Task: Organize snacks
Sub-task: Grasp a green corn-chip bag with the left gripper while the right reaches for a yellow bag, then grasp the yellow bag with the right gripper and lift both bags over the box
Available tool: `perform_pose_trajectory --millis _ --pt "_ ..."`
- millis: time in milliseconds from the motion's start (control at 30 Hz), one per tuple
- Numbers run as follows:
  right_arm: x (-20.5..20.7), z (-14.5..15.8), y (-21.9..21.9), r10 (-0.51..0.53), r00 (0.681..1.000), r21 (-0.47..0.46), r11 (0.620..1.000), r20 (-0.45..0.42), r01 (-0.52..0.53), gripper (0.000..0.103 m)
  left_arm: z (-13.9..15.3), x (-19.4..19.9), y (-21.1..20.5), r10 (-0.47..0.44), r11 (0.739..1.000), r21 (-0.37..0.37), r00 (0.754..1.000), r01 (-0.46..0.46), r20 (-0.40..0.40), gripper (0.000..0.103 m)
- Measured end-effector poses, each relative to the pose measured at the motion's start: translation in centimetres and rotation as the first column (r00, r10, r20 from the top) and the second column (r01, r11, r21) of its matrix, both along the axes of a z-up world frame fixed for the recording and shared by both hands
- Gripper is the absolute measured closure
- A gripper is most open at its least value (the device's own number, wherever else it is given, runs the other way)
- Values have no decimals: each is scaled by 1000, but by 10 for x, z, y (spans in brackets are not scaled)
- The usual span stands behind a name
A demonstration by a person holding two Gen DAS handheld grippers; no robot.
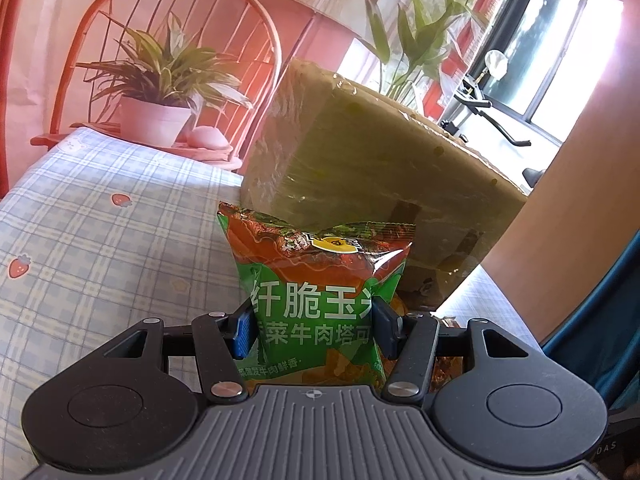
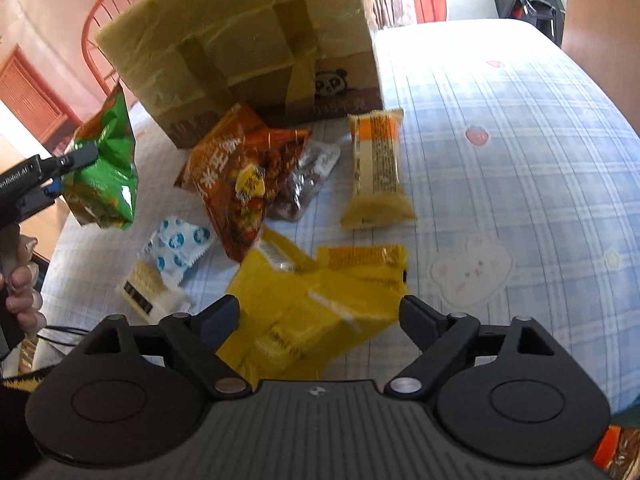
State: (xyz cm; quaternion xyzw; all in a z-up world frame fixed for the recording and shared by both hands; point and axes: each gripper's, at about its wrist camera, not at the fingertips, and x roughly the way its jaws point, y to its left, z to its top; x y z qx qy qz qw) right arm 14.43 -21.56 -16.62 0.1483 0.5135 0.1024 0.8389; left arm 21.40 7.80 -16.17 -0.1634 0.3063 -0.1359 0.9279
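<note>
My left gripper (image 1: 314, 332) is shut on a green snack bag (image 1: 316, 264), held upright above the checked tablecloth (image 1: 100, 220) in front of a taped cardboard box (image 1: 360, 152). The right wrist view shows the same green bag (image 2: 106, 176) at the left in the left gripper (image 2: 66, 172). My right gripper (image 2: 320, 314) stands open just over a yellow packet (image 2: 328, 280), pads apart from it. Further off lie an orange bag (image 2: 236, 176), a dark clear packet (image 2: 304, 184), a yellow-orange bar packet (image 2: 376, 168), a blue-and-white packet (image 2: 180, 246) and a cream packet (image 2: 146, 292).
The cardboard box (image 2: 248, 40) stands at the table's far side. A red chair (image 1: 168, 12) bearing a potted plant (image 1: 160, 80) is behind the table. A hand (image 2: 20, 292) holds the left gripper's handle. The tablecloth (image 2: 520, 160) to the right is bare.
</note>
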Motion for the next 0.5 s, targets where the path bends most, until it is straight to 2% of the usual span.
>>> perform_pose_trajectory --millis 167,300,433,500 --pt "5 -13 -1 -21 998 81 996 -66 27 4 -2 0 -1 -14 1000 0 1000 14 -6 43" --pt "12 -18 4 -2 998 147 989 -66 11 4 -1 0 -2 -20 1000 0 1000 20 -6 43" --pt "17 -17 11 35 999 201 979 -28 -28 21 -1 0 0 -22 1000 -1 1000 22 -4 43" --pt "19 -15 15 46 999 187 981 -1 -45 27 0 0 0 -24 1000 -3 1000 24 2 43"
